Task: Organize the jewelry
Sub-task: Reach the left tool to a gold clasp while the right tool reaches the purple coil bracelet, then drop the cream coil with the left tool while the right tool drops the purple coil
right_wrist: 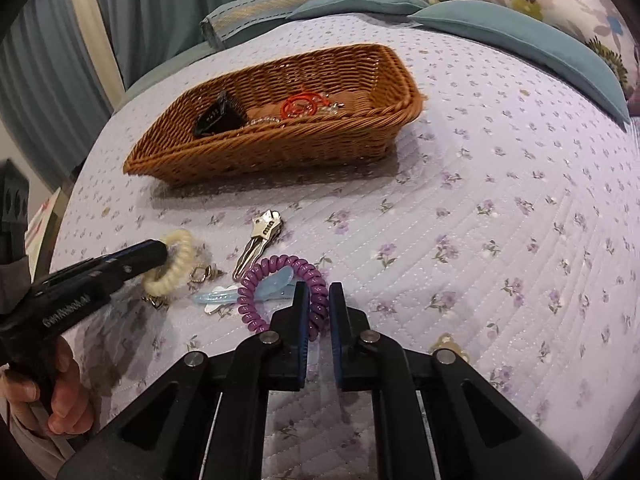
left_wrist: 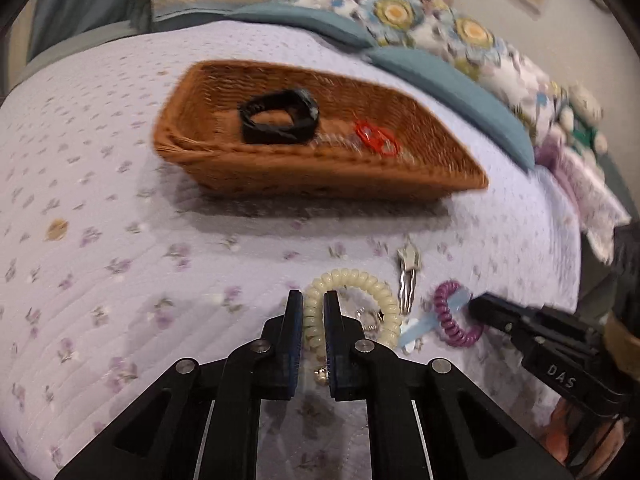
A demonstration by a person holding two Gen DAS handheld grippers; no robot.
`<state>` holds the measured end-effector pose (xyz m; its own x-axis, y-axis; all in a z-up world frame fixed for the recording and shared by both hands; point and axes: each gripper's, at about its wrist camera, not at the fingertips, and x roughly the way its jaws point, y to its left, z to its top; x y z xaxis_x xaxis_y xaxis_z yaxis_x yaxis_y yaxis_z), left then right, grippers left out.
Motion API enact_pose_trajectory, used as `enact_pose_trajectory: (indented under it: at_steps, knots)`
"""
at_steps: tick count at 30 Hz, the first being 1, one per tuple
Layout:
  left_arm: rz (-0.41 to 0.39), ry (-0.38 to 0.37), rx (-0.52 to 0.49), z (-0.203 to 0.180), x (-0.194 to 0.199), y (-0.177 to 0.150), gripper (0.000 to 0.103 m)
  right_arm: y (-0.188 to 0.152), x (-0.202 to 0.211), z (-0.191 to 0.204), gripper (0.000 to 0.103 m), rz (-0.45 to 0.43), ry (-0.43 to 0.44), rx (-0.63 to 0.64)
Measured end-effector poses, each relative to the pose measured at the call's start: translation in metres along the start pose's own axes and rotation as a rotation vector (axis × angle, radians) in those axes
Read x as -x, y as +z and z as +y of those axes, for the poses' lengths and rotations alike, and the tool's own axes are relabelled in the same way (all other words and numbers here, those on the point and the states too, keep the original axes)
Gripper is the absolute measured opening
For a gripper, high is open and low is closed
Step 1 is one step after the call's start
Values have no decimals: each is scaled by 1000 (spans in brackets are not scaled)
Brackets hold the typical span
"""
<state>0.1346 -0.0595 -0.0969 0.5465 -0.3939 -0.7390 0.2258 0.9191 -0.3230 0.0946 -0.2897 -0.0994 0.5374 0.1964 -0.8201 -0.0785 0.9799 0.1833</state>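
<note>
A cream coil bracelet (left_wrist: 360, 280) lies on the lilac quilt, and my left gripper (left_wrist: 313, 300) is shut on its left side, the coil pinched between the pads. My right gripper (right_wrist: 319, 292) is shut on the right side of a purple coil bracelet (right_wrist: 256, 280), which lies over a light blue hair clip (right_wrist: 224, 294). Each view shows the other gripper too: the right gripper (left_wrist: 476, 304) at the purple coil (left_wrist: 448, 308), the left gripper (right_wrist: 162, 250) at the cream coil (right_wrist: 176, 268). Beyond them stands a wicker basket (left_wrist: 320, 168) holding a black band (left_wrist: 280, 116) and a red piece (left_wrist: 378, 138).
A silver key (right_wrist: 260, 236) lies between the bracelets and the basket (right_wrist: 260, 148). Small gold pieces (right_wrist: 202, 274) sit beside the cream coil. Teal and flowered pillows (right_wrist: 520, 36) line the far side of the bed. A hand (right_wrist: 60, 392) grips the left tool's handle.
</note>
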Motion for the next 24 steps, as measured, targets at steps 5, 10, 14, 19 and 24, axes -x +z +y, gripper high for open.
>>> enact_pose_trajectory:
  at_steps: [5,10,14,19,24]
  knots:
    - [-62,-23,32,8,15,3,10,1,13,1,11,-56,23,0]
    - [-60,-22,35,9,15,4,10,4,23,1,11,-99,50,-5]
    - [-67,-21,28,6,16,3,10,4,28,3,11,-118,56,-1]
    - [-100,-34,28,3,26,5,10,7,39,4,11,-158,66,-4]
    - [-170,-32,-7,-9,51,25,10,27,59,11,11,-235,66,7]
